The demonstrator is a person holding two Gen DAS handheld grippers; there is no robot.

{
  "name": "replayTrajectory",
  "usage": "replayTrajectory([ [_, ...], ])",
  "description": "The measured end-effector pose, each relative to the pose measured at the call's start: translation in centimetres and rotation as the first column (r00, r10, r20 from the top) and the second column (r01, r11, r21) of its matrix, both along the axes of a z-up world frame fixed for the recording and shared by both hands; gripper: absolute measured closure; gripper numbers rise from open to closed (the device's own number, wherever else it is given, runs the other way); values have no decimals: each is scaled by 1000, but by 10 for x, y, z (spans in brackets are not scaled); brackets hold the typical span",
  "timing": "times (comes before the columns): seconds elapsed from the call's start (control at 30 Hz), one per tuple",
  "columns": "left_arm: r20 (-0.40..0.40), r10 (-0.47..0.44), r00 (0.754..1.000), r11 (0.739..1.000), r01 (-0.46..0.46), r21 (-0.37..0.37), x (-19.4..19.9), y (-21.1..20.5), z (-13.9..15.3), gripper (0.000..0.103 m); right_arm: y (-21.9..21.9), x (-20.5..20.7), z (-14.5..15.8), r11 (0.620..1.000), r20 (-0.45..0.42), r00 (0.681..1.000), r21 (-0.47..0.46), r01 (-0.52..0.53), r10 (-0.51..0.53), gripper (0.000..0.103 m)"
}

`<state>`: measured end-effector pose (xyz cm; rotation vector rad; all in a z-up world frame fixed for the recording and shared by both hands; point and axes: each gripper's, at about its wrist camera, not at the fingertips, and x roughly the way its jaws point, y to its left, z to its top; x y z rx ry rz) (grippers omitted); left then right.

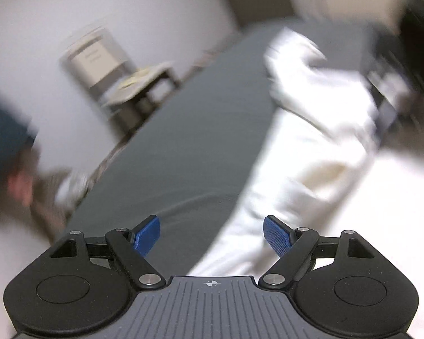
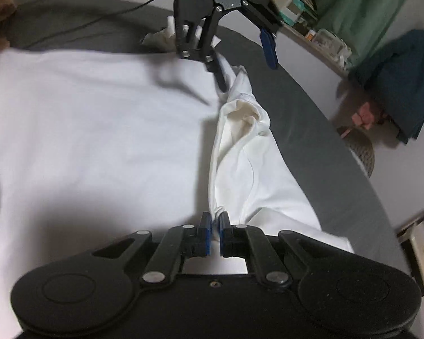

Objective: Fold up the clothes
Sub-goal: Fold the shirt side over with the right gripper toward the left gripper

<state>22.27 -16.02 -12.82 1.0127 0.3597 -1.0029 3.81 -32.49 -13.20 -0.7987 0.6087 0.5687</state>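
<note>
A white garment [image 2: 84,130] lies spread over the dark grey table [image 2: 319,141], with a bunched fold [image 2: 240,141] running along its right side. My right gripper [image 2: 214,226] is shut on the near end of that fold, white cloth pinched between its blue pads. My left gripper [image 2: 246,56] shows at the far end of the fold, jaws wide apart, one finger [image 2: 219,70] touching the cloth. In the blurred left wrist view, my left gripper [image 1: 212,236] stands open over the garment's edge [image 1: 311,147], nothing between the pads.
Shelves with boxes and green cloth [image 2: 353,8] line the far right wall. A blue garment [image 2: 404,84] hangs at the right, over a round stool [image 2: 361,149]. A chair with papers [image 1: 132,84] stands beyond the table. Black cables [image 2: 84,19] cross the far table.
</note>
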Motion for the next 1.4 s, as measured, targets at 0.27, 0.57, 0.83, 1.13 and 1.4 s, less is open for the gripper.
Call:
replayTrajectory([
  [0.27, 219, -260, 940, 923, 175, 344, -48, -20, -25, 23, -1, 0, 1, 983, 88, 988, -138, -118, 131, 77],
  [0.57, 166, -285, 944, 898, 203, 389, -34, -30, 3, 23, -24, 56, 4, 834, -43, 964, -492, -250, 264, 72],
  [0.83, 145, -330, 933, 829, 213, 516, -24, -48, -23, 51, 6, 56, -44, 528, -153, 844, -719, -451, 514, 73],
  [1.13, 136, -173, 975, 902, 102, 419, -14, -39, -22, 83, 4, 76, -32, 721, -22, 916, -609, -331, 401, 94],
  [1.4, 91, -162, 983, 938, 125, 323, -27, -19, -3, 89, 3, 75, -22, 748, -8, 923, -584, -317, 385, 94],
])
